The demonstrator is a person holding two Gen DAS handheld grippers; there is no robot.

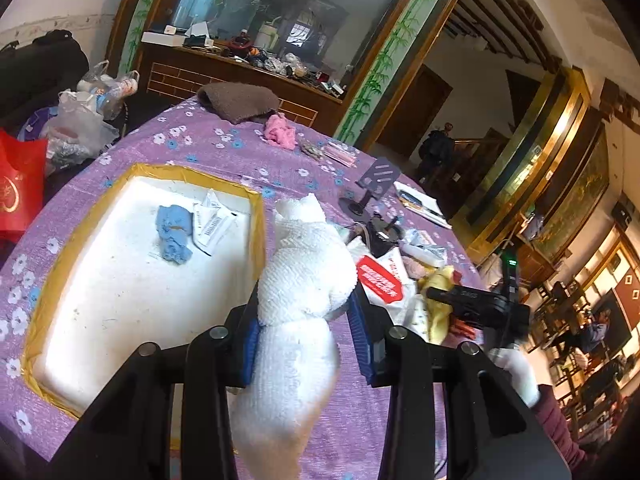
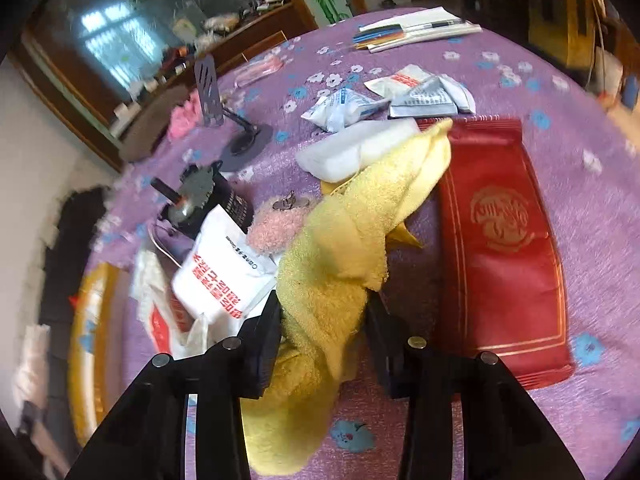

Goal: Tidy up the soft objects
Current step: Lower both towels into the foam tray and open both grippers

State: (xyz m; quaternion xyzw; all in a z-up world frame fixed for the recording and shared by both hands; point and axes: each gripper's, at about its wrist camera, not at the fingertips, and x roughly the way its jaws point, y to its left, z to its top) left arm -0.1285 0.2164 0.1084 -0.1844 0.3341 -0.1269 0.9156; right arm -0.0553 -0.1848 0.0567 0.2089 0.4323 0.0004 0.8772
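Carrying step: left gripper (image 1: 304, 316) clamps a white towel (image 1: 304, 280) beside the tray (image 1: 256, 216); right gripper (image 2: 324, 332) clamps a yellow towel (image 2: 344, 248) (seemingly lifted). Next: release both in the tray.

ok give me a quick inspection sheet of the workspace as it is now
surface: purple floral tablecloth
job's things: white towel, yellow towel, blue cloth in white foam box, pink cloth, brown towel
clutter: red pouch, white packets, phone stand, papers and pens
grippers: left gripper clamps the white towel; right gripper clamps the yellow towel
cables: thin white cable
surroundings: wooden sideboard, plastic bags
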